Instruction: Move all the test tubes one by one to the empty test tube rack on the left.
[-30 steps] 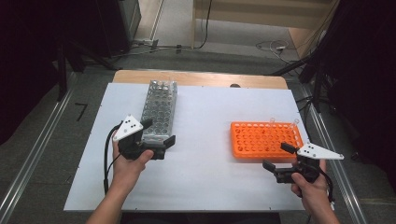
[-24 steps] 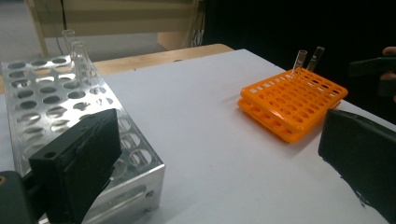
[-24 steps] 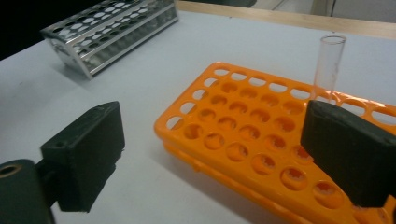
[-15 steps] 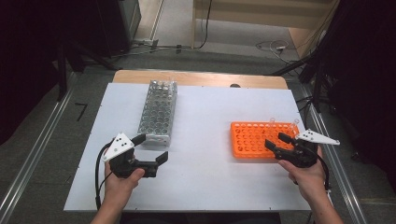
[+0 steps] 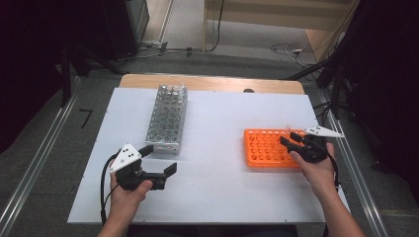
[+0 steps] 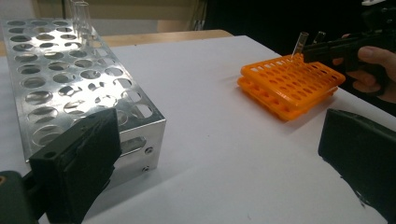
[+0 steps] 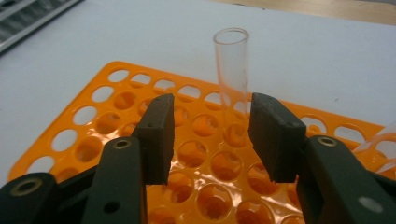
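Observation:
An orange tube rack (image 5: 264, 148) lies on the right of the white table (image 5: 222, 123). A clear glass tube (image 7: 232, 70) stands upright in a hole near the rack's far right corner. My right gripper (image 5: 289, 138) hovers over that corner, and its jaws have just been closing. The tube stands in the gap close to the right pad (image 7: 273, 135), with space still showing between the pads and the glass. My left gripper (image 5: 159, 159) rests wide open and holds nothing, just in front of a metal tube rack (image 5: 167, 118).
Clear tubes (image 6: 81, 16) stand at the metal rack's far end. A second tube (image 7: 378, 140) leans at the right edge of the right gripper view. A wooden strip (image 5: 212, 83) runs along the table's back edge. The table's middle (image 5: 217, 133) is bare.
My right gripper has moved from the table's front right up over the orange rack's right end, its jaws narrowing around the tube. My left gripper has drawn back from the metal rack.

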The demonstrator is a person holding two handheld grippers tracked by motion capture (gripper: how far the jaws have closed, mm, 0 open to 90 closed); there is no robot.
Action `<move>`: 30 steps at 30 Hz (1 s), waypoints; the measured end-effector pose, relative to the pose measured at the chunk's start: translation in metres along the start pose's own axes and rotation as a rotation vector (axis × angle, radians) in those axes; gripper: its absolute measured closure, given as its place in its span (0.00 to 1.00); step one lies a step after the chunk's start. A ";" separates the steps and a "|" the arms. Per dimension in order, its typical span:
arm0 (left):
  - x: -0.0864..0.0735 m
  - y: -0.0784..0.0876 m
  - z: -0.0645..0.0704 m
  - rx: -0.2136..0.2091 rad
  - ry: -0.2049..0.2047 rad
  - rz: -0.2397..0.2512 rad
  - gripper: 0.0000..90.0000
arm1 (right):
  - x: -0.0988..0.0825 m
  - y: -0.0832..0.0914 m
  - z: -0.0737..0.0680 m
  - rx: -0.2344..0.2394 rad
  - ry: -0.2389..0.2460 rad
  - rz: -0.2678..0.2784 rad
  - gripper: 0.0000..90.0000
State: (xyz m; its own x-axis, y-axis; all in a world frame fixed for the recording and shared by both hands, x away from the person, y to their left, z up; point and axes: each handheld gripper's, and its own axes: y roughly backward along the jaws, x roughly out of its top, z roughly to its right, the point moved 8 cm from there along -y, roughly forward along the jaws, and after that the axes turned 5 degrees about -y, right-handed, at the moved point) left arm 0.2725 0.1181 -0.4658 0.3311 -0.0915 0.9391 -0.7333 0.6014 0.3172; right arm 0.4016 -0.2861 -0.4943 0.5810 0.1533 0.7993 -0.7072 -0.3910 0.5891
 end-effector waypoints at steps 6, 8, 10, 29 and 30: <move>0.000 -0.001 0.001 -0.004 0.007 -0.001 0.00 | 0.000 -0.014 0.006 -0.021 -0.001 -0.037 0.62; -0.001 -0.001 0.001 -0.002 0.006 -0.004 0.00 | -0.001 -0.018 0.008 -0.036 -0.014 -0.047 0.64; -0.001 -0.001 0.001 -0.004 0.009 -0.001 0.00 | -0.002 -0.021 0.011 -0.052 -0.022 -0.063 0.67; -0.001 -0.003 0.003 -0.008 0.000 -0.005 0.00 | 0.006 -0.008 0.010 -0.069 0.014 0.033 0.82; -0.001 -0.003 0.003 -0.005 -0.002 -0.005 0.00 | 0.007 -0.006 0.010 -0.067 0.012 0.039 0.82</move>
State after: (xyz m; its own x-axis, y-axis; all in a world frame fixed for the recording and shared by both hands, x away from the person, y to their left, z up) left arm 0.2727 0.1138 -0.4672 0.3337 -0.0957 0.9378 -0.7288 0.6047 0.3211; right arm 0.4142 -0.2919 -0.4933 0.5482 0.1501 0.8228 -0.7546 -0.3355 0.5639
